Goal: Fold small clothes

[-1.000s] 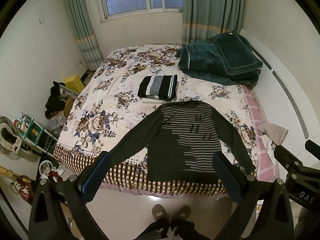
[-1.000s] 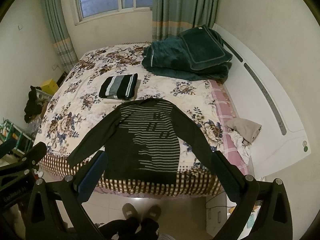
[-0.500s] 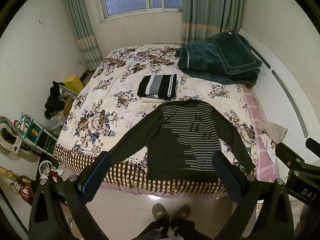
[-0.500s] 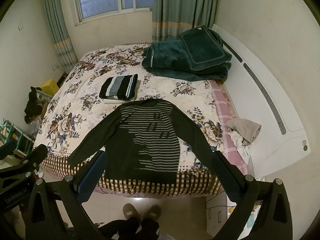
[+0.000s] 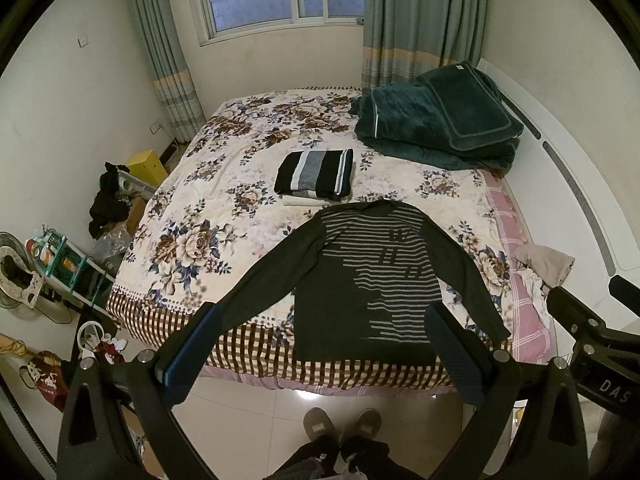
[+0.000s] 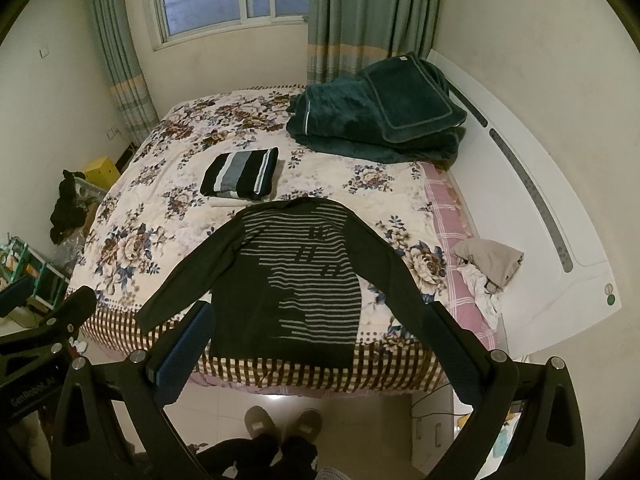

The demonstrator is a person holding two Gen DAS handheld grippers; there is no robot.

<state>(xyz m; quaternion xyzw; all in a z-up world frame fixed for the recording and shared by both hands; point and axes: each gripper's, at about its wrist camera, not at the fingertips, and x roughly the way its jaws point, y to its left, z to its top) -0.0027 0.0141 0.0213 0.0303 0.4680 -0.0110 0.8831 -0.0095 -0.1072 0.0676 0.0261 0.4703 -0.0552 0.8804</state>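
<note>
striped shirt [image 5: 372, 284] unmoved, hand-held grippers still raised

You had a dark long-sleeved knit sweater with pale grey stripes [image 5: 372, 280] lying flat and unfolded at centre frame, sleeves spread outward, hem at the bed's lower edge. Just above it, upper centre, sat a folded black, grey and white striped garment [image 5: 316, 174], resting on a folded white piece [image 5: 300, 201].
</note>
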